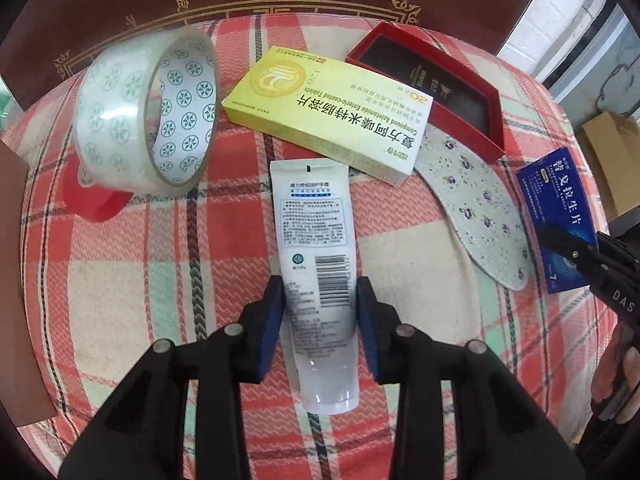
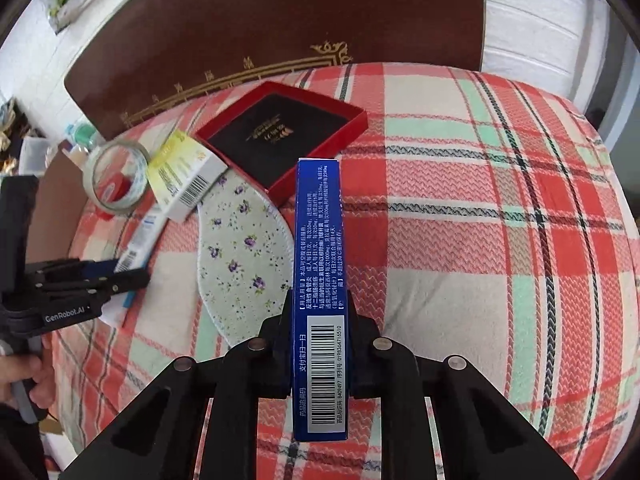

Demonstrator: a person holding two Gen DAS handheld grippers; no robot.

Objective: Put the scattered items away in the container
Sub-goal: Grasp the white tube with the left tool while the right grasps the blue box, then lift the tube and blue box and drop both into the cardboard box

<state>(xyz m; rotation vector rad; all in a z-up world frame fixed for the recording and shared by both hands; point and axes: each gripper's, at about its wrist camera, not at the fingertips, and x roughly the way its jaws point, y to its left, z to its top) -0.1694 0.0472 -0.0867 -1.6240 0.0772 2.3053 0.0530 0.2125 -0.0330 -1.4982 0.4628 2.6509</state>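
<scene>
I have two things in hand at once. In the left wrist view, my left gripper (image 1: 320,320) has its jaws clamped on the white squeezable plastic tube (image 1: 316,280), low in the centre of the frame; the blue pads press its sides near the barcode, above the cap end. In the right wrist view, my right gripper (image 2: 318,344) has its jaws together on the blue cardboard medicine box (image 2: 318,280), held on edge in the middle of the frame, gripped across its thin faces near the barcode end.

I judge the tube soft and a bit slick: it will dent and could slide under pressure, so a hold nearer the stiffer cap shoulder would be safer. The blue box looks light and hollow; too hard a squeeze would crush it, but the grip across its broad faces is sound.

The red shallow cardboard tray with a black lining (image 2: 352,120), which I take to be the container, lies upper centre on the plaid cushion (image 2: 480,240). A floral fabric insole (image 2: 240,248), a yellow medicine carton (image 1: 320,112) and a clear tape roll (image 1: 120,120) lie at its left.
</scene>
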